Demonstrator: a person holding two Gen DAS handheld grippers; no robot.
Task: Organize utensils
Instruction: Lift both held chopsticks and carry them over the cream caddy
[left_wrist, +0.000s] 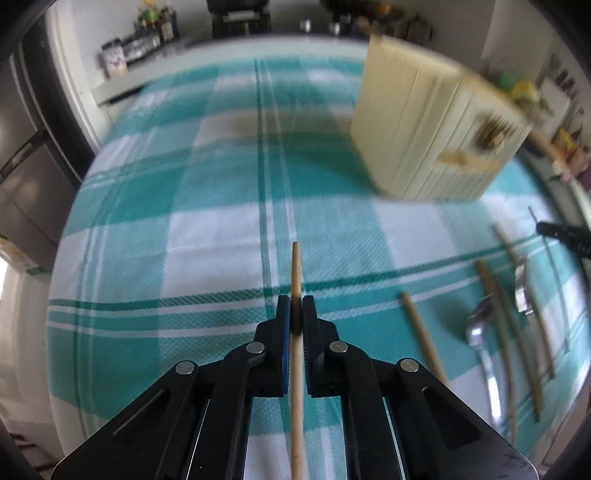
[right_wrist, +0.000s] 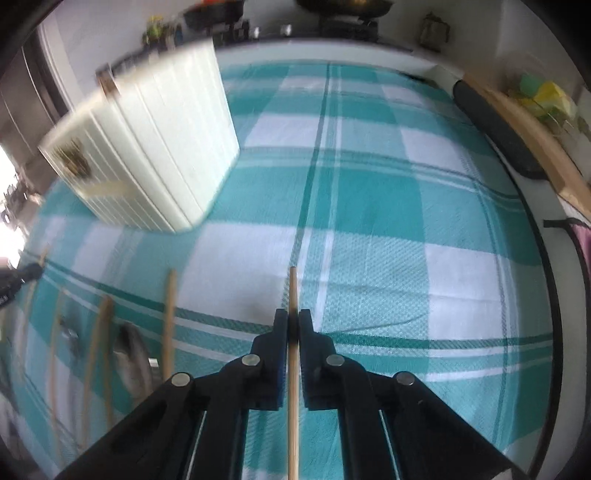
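Observation:
My left gripper (left_wrist: 294, 300) is shut on a wooden chopstick (left_wrist: 296, 266) that points forward above the checked cloth. My right gripper (right_wrist: 293, 314) is shut on another wooden chopstick (right_wrist: 293, 288), also held above the cloth. A cream ribbed utensil holder (left_wrist: 428, 125) stands ahead to the right in the left wrist view and ahead to the left in the right wrist view (right_wrist: 155, 136). Loose utensils lie on the cloth: a chopstick (left_wrist: 424, 339), a metal spoon (left_wrist: 480, 332) and several thin sticks (left_wrist: 517, 314); they show blurred in the right wrist view (right_wrist: 110, 350).
A teal and white checked cloth (left_wrist: 221, 240) covers the table. Jars and bottles (left_wrist: 147, 37) stand on a counter at the back. A dark pad (right_wrist: 498, 133) and a wooden board (right_wrist: 535, 136) lie along the right table edge.

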